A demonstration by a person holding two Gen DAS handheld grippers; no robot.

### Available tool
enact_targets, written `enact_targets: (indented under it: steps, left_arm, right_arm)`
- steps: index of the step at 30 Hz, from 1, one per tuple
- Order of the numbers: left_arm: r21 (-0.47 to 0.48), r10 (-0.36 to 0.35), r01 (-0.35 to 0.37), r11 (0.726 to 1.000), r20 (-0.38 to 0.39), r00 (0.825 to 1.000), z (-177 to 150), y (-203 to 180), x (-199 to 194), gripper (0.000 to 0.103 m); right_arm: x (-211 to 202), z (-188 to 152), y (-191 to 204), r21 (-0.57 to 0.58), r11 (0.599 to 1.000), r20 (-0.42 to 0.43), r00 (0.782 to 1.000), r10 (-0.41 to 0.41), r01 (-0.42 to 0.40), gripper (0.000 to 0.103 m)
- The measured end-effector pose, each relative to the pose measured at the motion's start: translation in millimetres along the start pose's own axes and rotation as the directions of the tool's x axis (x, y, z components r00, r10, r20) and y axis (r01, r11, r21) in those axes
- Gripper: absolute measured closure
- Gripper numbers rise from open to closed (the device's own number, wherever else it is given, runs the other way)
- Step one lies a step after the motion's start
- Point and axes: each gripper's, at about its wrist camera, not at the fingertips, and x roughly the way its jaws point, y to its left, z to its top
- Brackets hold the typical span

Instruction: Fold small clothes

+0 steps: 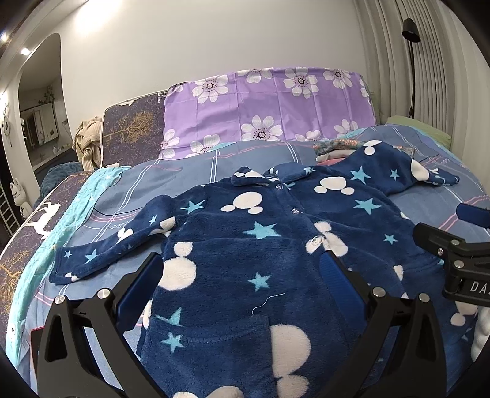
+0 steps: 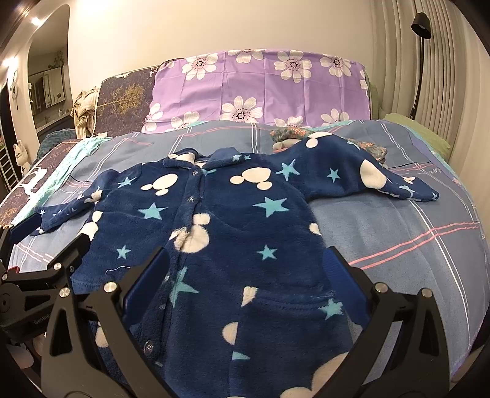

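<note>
My left hand-held gripper and right hand-held gripper both gape wide, holding nothing, above the fleece pajama top spread buttoned on the bed ahead. Only my right view shows its bottom button.

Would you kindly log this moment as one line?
fleece top flat, buttoned, unfolded | left gripper open | right gripper open | bed

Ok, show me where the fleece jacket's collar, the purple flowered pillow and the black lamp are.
fleece jacket's collar (image 1: 263, 177), left wrist view, on the turned-down flap.
purple flowered pillow (image 2: 263, 88), right wrist view, on its plain purple middle.
black lamp (image 1: 410, 29), left wrist view, on its shade.
</note>
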Motion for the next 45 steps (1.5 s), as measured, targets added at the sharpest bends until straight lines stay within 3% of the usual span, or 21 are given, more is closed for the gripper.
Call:
enact_targets:
  steps: [37, 42, 45]
  left_arm:
    - [-0.06, -0.034, 0.032, 0.998, -0.039, 0.999, -18, 26, 10, 0.001]
    - [-0.138, -0.087, 0.077, 0.987, -0.073, 0.994, -23, 47, 21, 0.001]
    - [-0.206, -0.118, 0.09, 0.974, -0.126, 0.985, -30, 71, 34, 0.009]
  right_arm:
    - [8, -6, 22, -0.04, 0.999, -0.026, 1.0, -0.013, 0.012, 0.002]
    - [13, -6, 24, -0.044, 0.999, -0.037, 0.999, -0.018, 0.016, 0.002]
    - [17, -5, 25, -0.047, 0.999, -0.047, 0.999, -0.021, 0.019, 0.002]
